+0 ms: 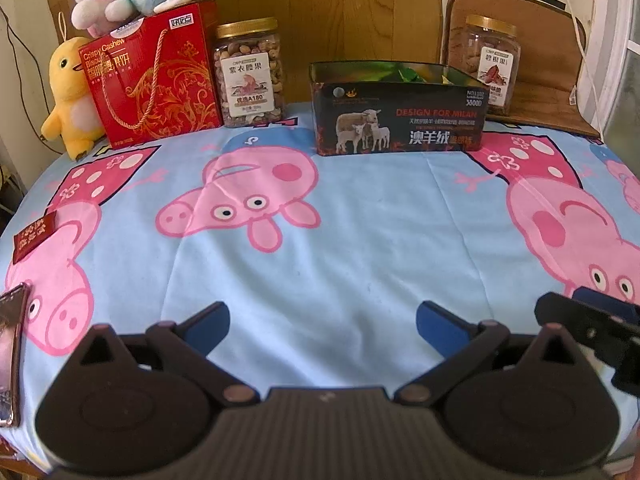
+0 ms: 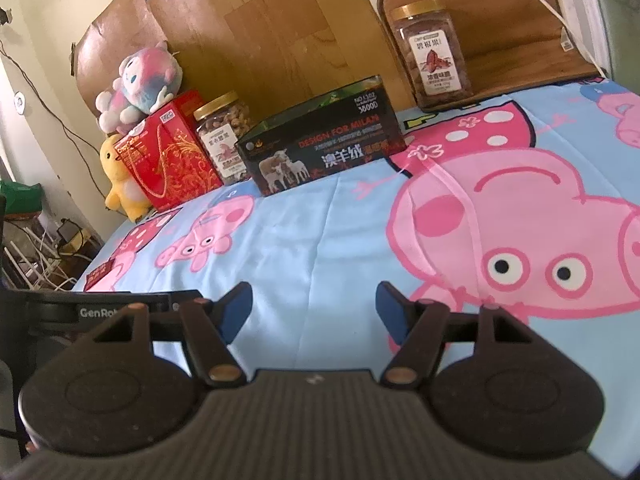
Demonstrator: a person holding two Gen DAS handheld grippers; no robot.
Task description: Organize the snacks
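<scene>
Both tools are hovering low over my desk [image 1: 320, 240] with the cartoon pig cloth. My left tool [image 1: 322, 326] is spread wide with nothing between the fingers, and my right tool [image 2: 316, 310] is open too, also empty. The black box [image 1: 400, 120] with sheep on it sits at the far edge with green wrappers showing inside. Left of it stands the nut jar [image 1: 251, 72], then the red gift box [image 1: 156, 80] with plush toys on and beside it. A second jar [image 1: 490, 64] stands to the box's right. One small red packet [image 1: 34, 236] lies near the left edge, well apart from the box.
</scene>
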